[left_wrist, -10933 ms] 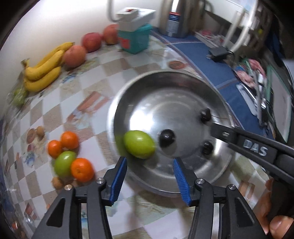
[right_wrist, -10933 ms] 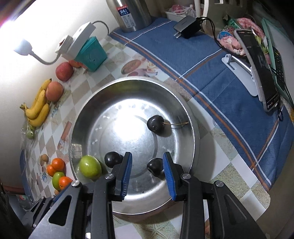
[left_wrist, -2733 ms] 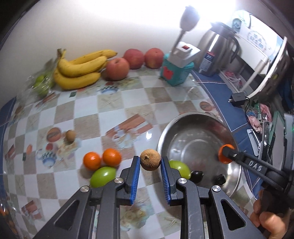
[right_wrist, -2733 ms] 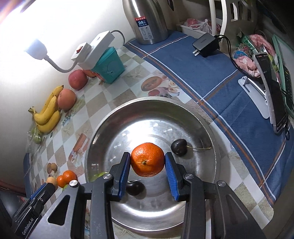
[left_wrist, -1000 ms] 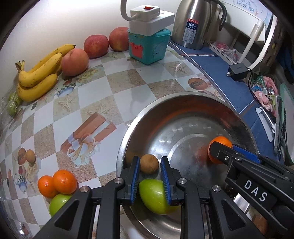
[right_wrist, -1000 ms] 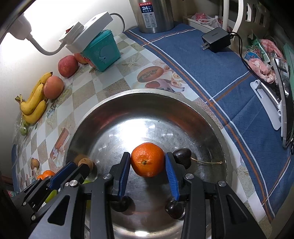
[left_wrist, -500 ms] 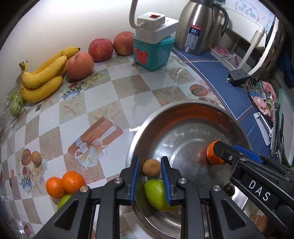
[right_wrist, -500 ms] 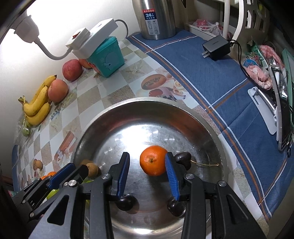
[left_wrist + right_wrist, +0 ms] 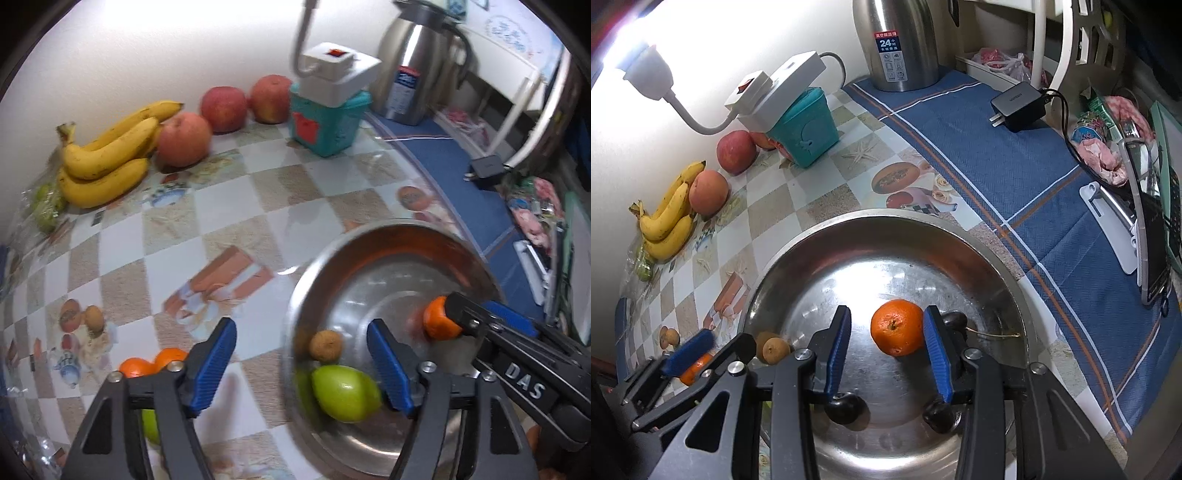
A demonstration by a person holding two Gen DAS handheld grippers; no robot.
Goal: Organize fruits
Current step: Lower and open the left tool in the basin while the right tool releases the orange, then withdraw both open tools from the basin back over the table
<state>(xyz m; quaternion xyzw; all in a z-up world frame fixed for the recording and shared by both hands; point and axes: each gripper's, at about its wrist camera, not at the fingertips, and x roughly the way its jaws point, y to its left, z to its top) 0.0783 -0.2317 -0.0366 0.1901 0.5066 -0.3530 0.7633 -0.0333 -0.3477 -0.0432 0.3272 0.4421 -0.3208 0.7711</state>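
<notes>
A steel bowl (image 9: 373,240) (image 9: 997,258) holds a small brown fruit (image 9: 325,345) (image 9: 772,347), a green fruit (image 9: 345,393), an orange (image 9: 897,327) (image 9: 437,322) and dark cherries (image 9: 844,406). My left gripper (image 9: 301,367) is open and empty, above the bowl's near left rim. My right gripper (image 9: 886,354) is open around the orange, which rests on the bowl floor. Two oranges (image 9: 153,363) and a green fruit (image 9: 150,424) lie on the table left of the bowl.
Bananas (image 9: 105,158) (image 9: 666,218) and apples (image 9: 184,134) (image 9: 735,151) line the back wall. A teal box with a white power strip (image 9: 327,122) (image 9: 801,125) and a steel kettle (image 9: 895,44) stand behind. A charger (image 9: 1017,105) lies on the blue cloth.
My left gripper has opened and let go of the brown fruit, which now lies in the bowl. My right gripper has opened wider around the orange.
</notes>
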